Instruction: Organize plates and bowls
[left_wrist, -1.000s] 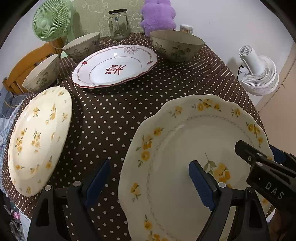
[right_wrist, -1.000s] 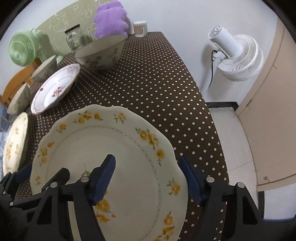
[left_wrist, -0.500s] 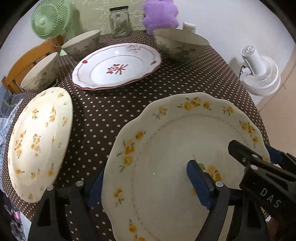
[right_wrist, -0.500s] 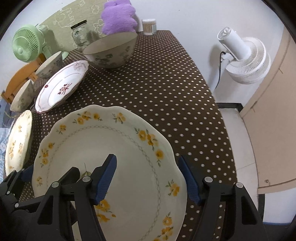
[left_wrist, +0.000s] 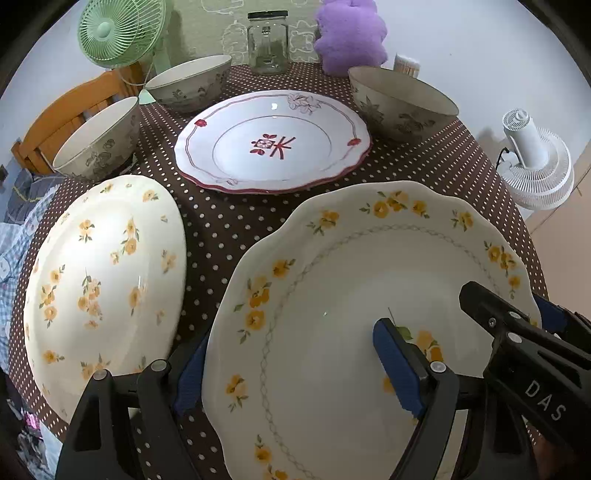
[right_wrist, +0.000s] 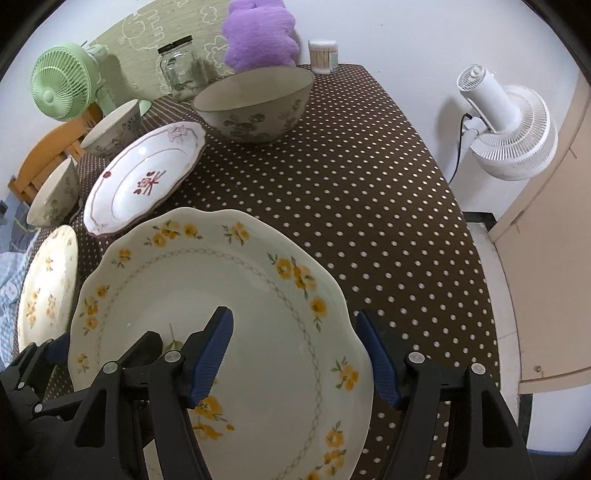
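A large cream plate with yellow flowers (left_wrist: 332, 288) (right_wrist: 221, 288) is held between both grippers above the brown dotted tablecloth (right_wrist: 332, 177). My left gripper (left_wrist: 290, 341) is shut on its left rim, one blue pad under the edge and one inside the plate. My right gripper (right_wrist: 291, 319) is shut on its right rim, one pad inside and one outside. Each gripper also shows in the other's view: the right gripper (left_wrist: 517, 332) and the left gripper (right_wrist: 48, 354). To the left lies a second yellow-flowered plate (left_wrist: 103, 288). Farther back are a red-patterned white plate (left_wrist: 273, 144) and three bowls (left_wrist: 402, 99) (left_wrist: 188, 81) (left_wrist: 96, 140).
Along the far edge stand a green fan (left_wrist: 118, 29), a glass jar (left_wrist: 267, 40), a purple plush (left_wrist: 351, 33) and a toothpick pot (right_wrist: 323, 55). A white fan (right_wrist: 509, 125) stands on the floor past the table's right edge. A wooden chair (left_wrist: 70, 107) is on the left.
Both grippers have carried the flowered plate to the left across the table. The left gripper's outer pad, first clear of the rim, now sits under the plate's edge.
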